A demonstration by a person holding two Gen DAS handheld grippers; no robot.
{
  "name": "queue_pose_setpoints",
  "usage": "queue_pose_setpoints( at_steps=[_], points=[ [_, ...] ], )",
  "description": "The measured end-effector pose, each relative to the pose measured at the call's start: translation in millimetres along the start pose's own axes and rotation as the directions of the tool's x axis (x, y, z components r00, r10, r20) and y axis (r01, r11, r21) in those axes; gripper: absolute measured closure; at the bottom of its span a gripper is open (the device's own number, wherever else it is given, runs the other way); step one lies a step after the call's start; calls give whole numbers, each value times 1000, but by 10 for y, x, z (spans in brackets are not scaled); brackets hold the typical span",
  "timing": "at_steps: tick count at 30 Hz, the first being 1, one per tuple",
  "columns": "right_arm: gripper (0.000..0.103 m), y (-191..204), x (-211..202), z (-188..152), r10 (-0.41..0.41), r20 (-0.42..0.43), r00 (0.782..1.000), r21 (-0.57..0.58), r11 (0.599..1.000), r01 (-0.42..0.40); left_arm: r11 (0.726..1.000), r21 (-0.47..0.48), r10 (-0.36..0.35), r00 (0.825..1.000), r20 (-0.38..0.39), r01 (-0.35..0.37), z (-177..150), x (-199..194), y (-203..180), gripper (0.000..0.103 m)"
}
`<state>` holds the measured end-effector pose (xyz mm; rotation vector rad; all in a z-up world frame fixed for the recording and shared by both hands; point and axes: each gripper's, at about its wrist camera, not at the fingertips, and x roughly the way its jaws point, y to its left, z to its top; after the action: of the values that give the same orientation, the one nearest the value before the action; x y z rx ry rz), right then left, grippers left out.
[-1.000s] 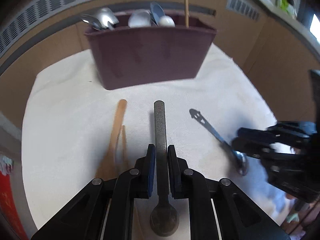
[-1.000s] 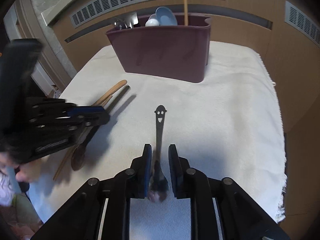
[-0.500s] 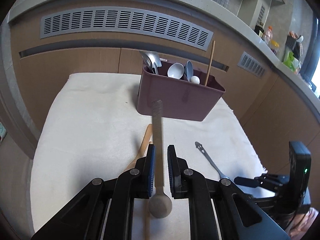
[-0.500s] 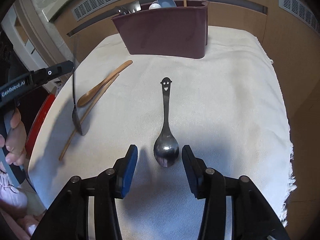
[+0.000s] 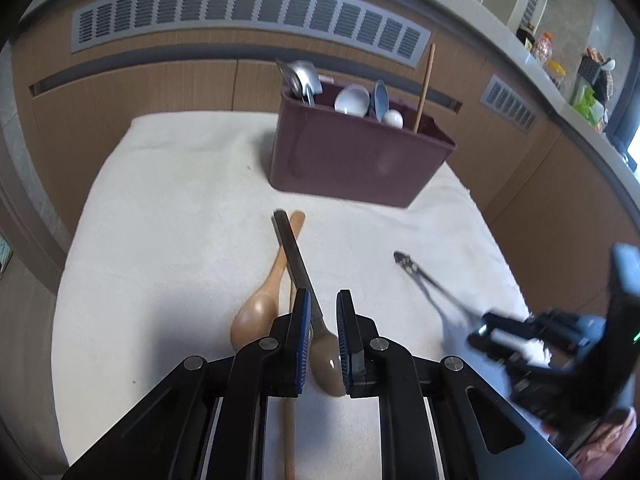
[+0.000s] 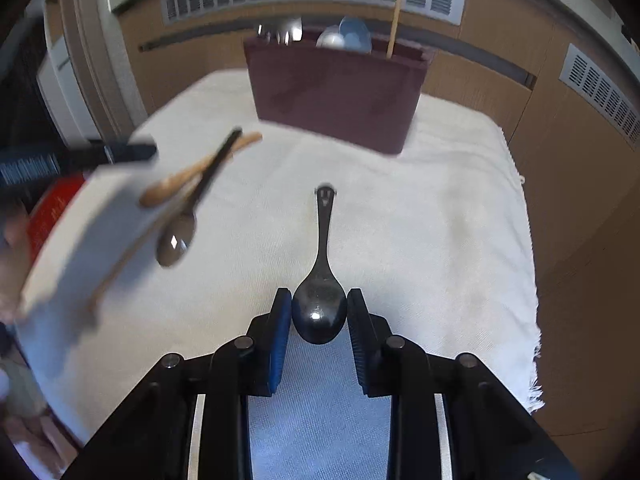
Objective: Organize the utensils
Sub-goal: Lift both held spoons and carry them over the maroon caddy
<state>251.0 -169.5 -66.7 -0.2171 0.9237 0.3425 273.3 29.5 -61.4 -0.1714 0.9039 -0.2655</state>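
My left gripper [image 5: 323, 300] is shut on a metal spoon [image 5: 298, 264] with a flat ridged handle, held above the cloth with the bowl toward me. That spoon also shows in the right wrist view [image 6: 188, 220]. My right gripper [image 6: 319, 304] is shut on the bowl of a dark smiley-handled spoon [image 6: 322, 248], which also shows in the left wrist view [image 5: 424, 280]. A maroon utensil caddy [image 5: 360, 160] stands at the back with spoons and a chopstick in it. A wooden spoon [image 5: 264, 300] and a chopstick [image 5: 290, 420] lie on the cloth.
A white cloth [image 5: 160, 240] covers the table. Wood panels with vent grilles [image 5: 240, 16] run behind the caddy. The cloth's fringed right edge [image 6: 532, 340] is close to the right gripper. A red object [image 6: 48, 216] lies off the left edge.
My right gripper has closed on the smiley spoon's bowl after being open around it. My left gripper has tilted the held spoon and moved slightly toward the caddy.
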Motion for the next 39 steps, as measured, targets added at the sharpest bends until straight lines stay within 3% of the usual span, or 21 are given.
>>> queue_pose_setpoints(
  at_steps=[4, 7, 10, 15, 16, 19, 23, 29, 33, 39],
  points=[
    [77, -154, -274, 272, 49, 85, 995, 35, 998, -53, 1000, -17, 10, 997, -74, -12, 58, 269, 20, 77],
    [77, -219, -373, 463, 52, 128, 990, 45, 997, -58, 998, -14, 63, 991, -121, -66, 195, 467, 49, 73],
    [77, -232, -382, 569, 42, 154, 987, 40, 998, -49, 986, 21, 165, 970, -176, -164, 342, 704, 36, 69],
    [77, -260, -339, 585, 55, 166, 985, 43, 997, -63, 972, 77, 235, 945, -229, -223, 473, 994, -86, 67],
    [77, -260, -342, 591, 56, 172, 983, 43, 997, -64, 970, 104, 240, 945, -222, -222, 481, 1021, -121, 68],
    [77, -273, -354, 595, 61, 184, 981, 46, 996, -71, 962, 144, 256, 951, -175, -232, 474, 1038, -218, 87],
    [77, -294, -376, 624, 65, 199, 978, 51, 996, -77, 971, 150, 207, 971, -118, -189, 392, 884, -263, 91],
    [77, -260, -497, 662, 70, 227, 971, 47, 995, -83, 995, 78, 61, 998, -1, -60, 277, 307, -252, 91],
    [77, -197, -611, 649, 71, 242, 968, 36, 996, -82, 999, 41, 5, 994, 111, -10, 247, -124, -234, 91],
    [77, -114, -818, 601, 69, 266, 962, 19, 997, -77, 998, 61, -35, 966, 256, 20, 270, -644, -353, 91]
  ],
)
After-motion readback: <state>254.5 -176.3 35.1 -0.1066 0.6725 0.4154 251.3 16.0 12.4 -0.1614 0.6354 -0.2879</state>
